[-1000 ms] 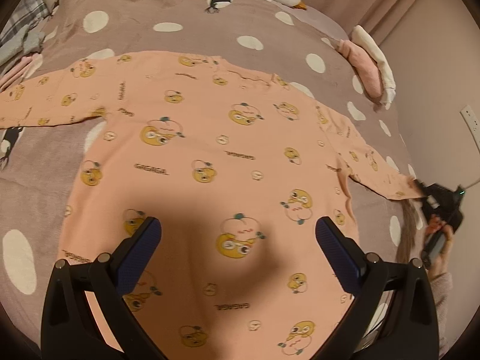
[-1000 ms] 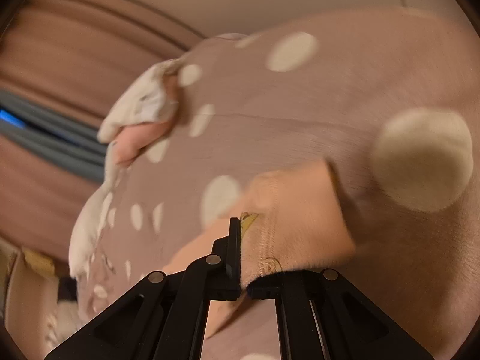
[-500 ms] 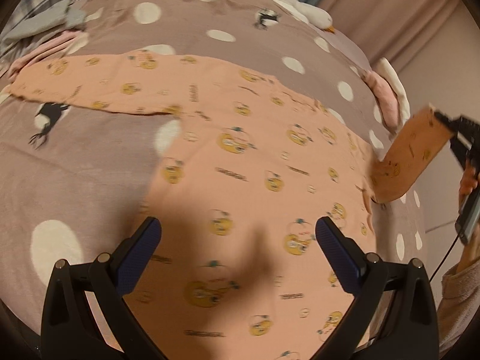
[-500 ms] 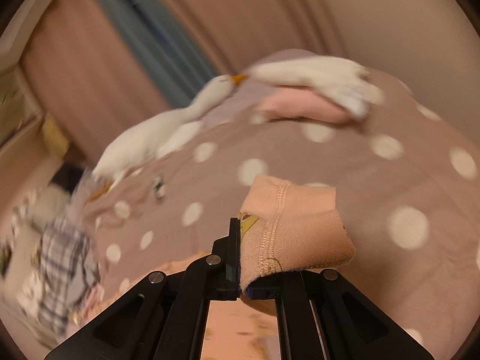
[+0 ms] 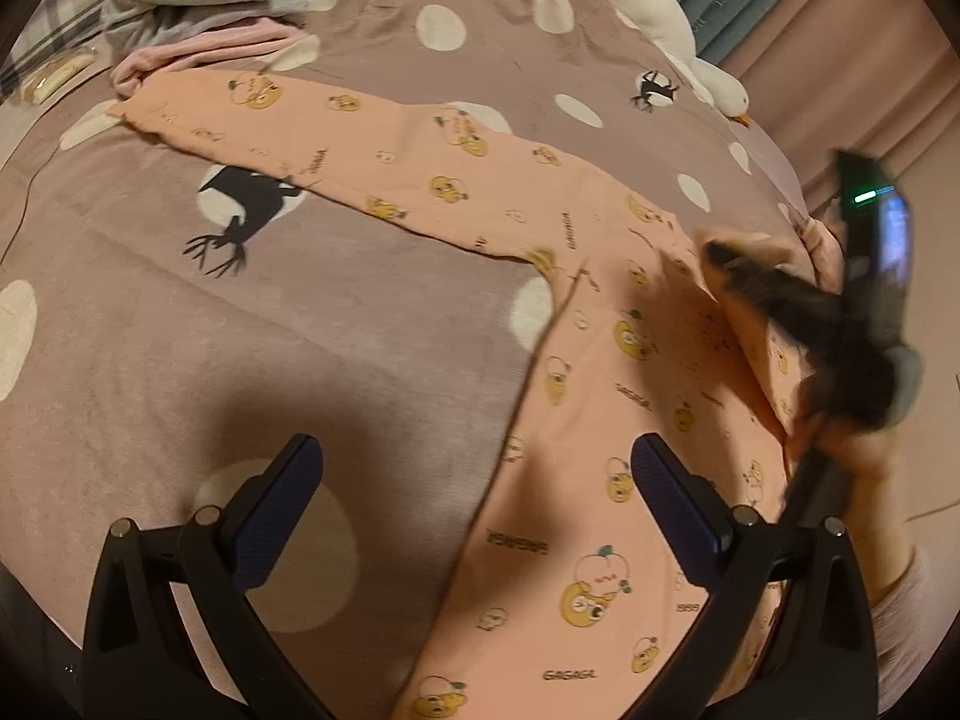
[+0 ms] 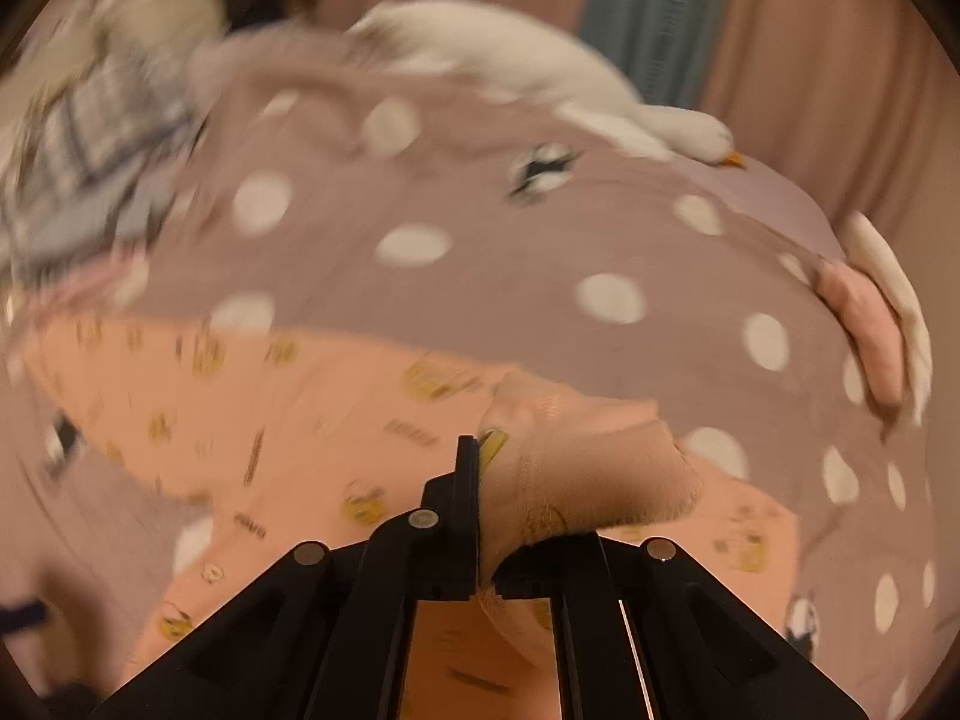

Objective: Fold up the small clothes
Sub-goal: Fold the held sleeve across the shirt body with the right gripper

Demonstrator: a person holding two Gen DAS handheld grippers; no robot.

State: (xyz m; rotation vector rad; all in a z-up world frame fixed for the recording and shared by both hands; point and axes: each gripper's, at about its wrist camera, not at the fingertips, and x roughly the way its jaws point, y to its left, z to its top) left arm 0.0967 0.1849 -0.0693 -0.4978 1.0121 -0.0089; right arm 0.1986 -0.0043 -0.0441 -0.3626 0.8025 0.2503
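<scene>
peach printed top [image 5: 606, 420] lies flat on the dotted bedspread [image 5: 360, 330], body running toward the camera, far sleeve [image 5: 360, 144] stretched out to the left in the left wrist view, long axis roughly crosswise to the body. right gripper [image 6: 489, 540] is clamped on the cuff of the other sleeve [image 6: 576, 468], which is lifted and doubled over the chest area; in the left wrist view it is motion-blurred above the shirt's right side. left gripper [image 5: 474, 504] hangs with jaws wide apart, holding nothing, over the shirt's left edge and bare bedspread. judgement: first sleeve fold under way; the outstretched sleeve lies ahead-left of the left gripper, so that hand is nearer for it. plush goose [image 6: 540, 90] and a clothes pile [image 5: 180, 6] sit at the far edge.
</scene>
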